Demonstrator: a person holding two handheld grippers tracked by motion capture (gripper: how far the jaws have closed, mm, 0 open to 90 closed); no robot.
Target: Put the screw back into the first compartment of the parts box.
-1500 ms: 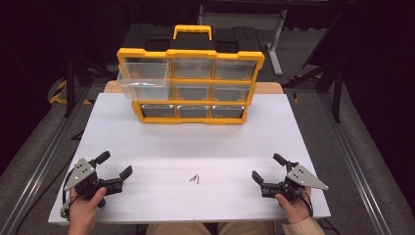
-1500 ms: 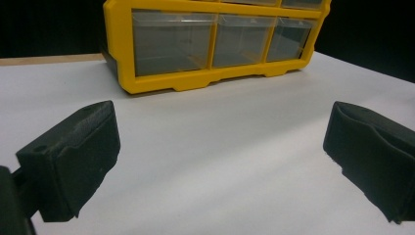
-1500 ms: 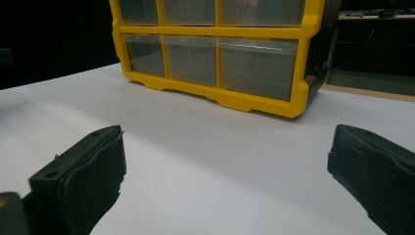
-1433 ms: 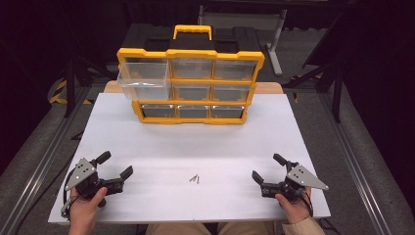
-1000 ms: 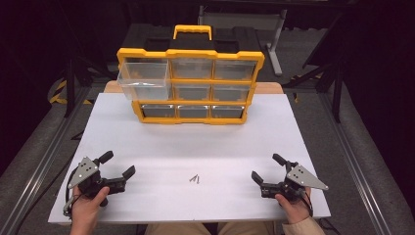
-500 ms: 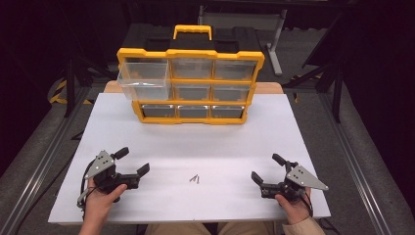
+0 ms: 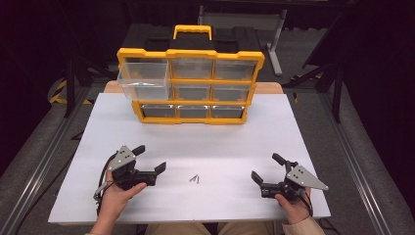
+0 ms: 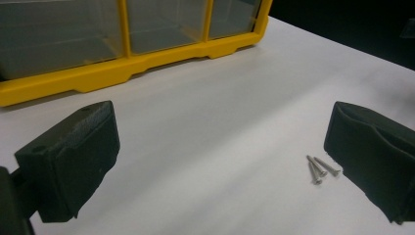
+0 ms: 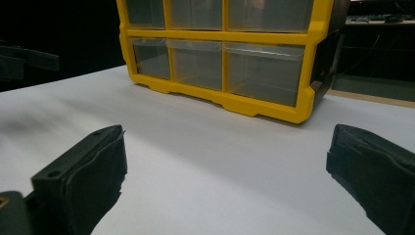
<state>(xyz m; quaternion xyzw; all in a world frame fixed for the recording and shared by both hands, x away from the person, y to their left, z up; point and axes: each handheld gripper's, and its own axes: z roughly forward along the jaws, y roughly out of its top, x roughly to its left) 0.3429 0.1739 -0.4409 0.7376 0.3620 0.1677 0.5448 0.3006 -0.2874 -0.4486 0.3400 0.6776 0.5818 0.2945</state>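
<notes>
Hand-held gripper, left (image 7: 148, 159): jaws wide apart, holding nothing, nearer the screws (image 7: 195, 179). Screws lie loose on the counter (image 7: 293, 127), just off its right jaw, long axes toward the organiser (image 7: 190, 86). Right hand-held gripper (image 7: 266, 168): wide open, empty, beyond the screws. Path judged unobstructed.

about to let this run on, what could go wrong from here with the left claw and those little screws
1. The small silver metal screws lie flat and close together on the smooth white table; the open left claw may nudge them away or pinch only one.
2. The clear plastic drawer sticks out of the yellow plastic organiser at its top left; a careless lift toward it might bump the drawer or miss it.
</notes>
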